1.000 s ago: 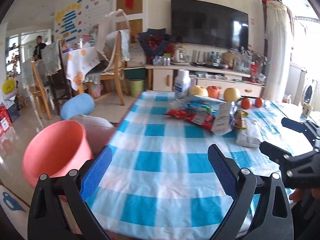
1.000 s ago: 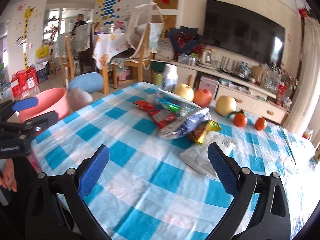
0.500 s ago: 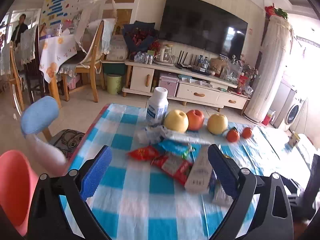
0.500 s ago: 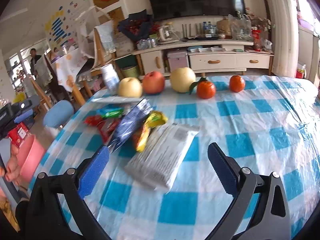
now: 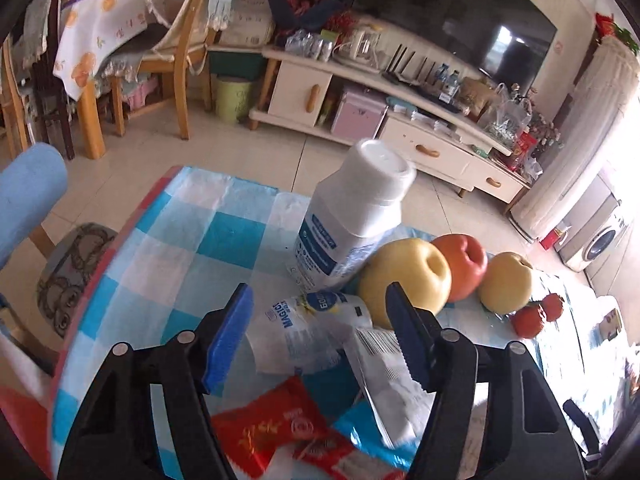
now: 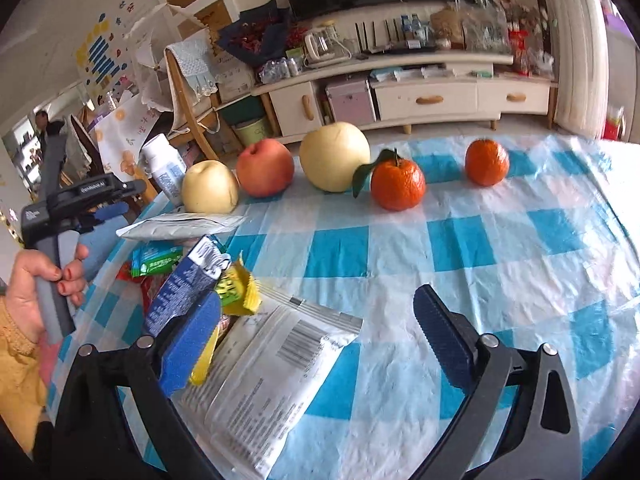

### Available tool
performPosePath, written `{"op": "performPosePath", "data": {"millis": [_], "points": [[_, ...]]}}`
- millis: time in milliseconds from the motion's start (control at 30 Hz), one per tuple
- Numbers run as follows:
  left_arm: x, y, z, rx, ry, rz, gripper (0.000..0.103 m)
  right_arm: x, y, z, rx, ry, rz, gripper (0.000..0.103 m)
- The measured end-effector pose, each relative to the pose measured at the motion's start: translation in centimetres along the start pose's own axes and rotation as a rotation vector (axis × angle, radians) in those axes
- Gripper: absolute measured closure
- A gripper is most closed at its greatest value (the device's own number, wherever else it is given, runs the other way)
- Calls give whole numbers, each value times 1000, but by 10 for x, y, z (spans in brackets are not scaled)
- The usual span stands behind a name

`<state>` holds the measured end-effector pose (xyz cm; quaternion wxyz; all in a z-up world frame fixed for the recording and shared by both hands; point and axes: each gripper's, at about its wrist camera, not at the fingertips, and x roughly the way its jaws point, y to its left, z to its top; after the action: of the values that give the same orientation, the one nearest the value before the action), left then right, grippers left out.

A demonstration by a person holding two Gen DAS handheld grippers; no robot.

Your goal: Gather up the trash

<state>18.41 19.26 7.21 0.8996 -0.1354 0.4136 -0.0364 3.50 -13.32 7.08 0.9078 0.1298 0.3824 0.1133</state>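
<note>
Diagonally laid white barcode packet point(image 6: 260, 376), long axis toward pear point(image 6: 334, 156); wide-spread right tool point(image 6: 316, 332) above; yellow wrapper point(image 6: 236, 288) alongside. Left tool point(image 5: 320, 320) wide over clear wrapper point(image 5: 296, 332).

Crinkled, glossy plastic sheeting covers the tabletop point(image 6: 500, 240). Between the right tongs point(image 6: 316, 344) lies a shiny foil-like wrapper point(image 6: 260, 380); their pads point(image 6: 440, 336) look matt and ribbed. Beyond the left tongs point(image 5: 320, 340), a smooth plastic bottle point(image 5: 352, 220).

Blue-white checked tablecloth point(image 6: 460, 240). Fruit lined up along far edge: yellow pear point(image 6: 210, 193), red apple point(image 6: 265, 167), bigger pear point(image 6: 334, 157), two tangerines point(image 6: 398, 185) point(image 6: 487, 162). White bottle point(image 5: 354, 220) beside first pear. TV stand point(image 6: 400, 92) behind.
</note>
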Motion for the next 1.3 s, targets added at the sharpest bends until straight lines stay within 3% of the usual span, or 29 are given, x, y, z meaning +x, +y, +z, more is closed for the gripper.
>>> {"op": "performPosePath", "data": {"millis": [67,300,433,567,767,1167,1300], "points": [[14,2,0,3,22,13,38,11,-7,1,30,32,33,26],[45,-1,-5,66,103,6,44,24,-3,-4,8,79,63,26],[41,-2,-15,108,107,-1,44,23,-3,-5,16,86,68,26],[31,-13,-33,201,143,9,44,23,-3,-4,16,86,63,26],[8,-35,-70,313,169,-41,44,21,-1,-3,-13,95,56,26],[-45,-78,-147,437,223,-140,45,9,-31,-4,49,128,20,26],[-65,-80,-160,469,204,-111,43,-2,-36,-7,47,124,15,22]]}}
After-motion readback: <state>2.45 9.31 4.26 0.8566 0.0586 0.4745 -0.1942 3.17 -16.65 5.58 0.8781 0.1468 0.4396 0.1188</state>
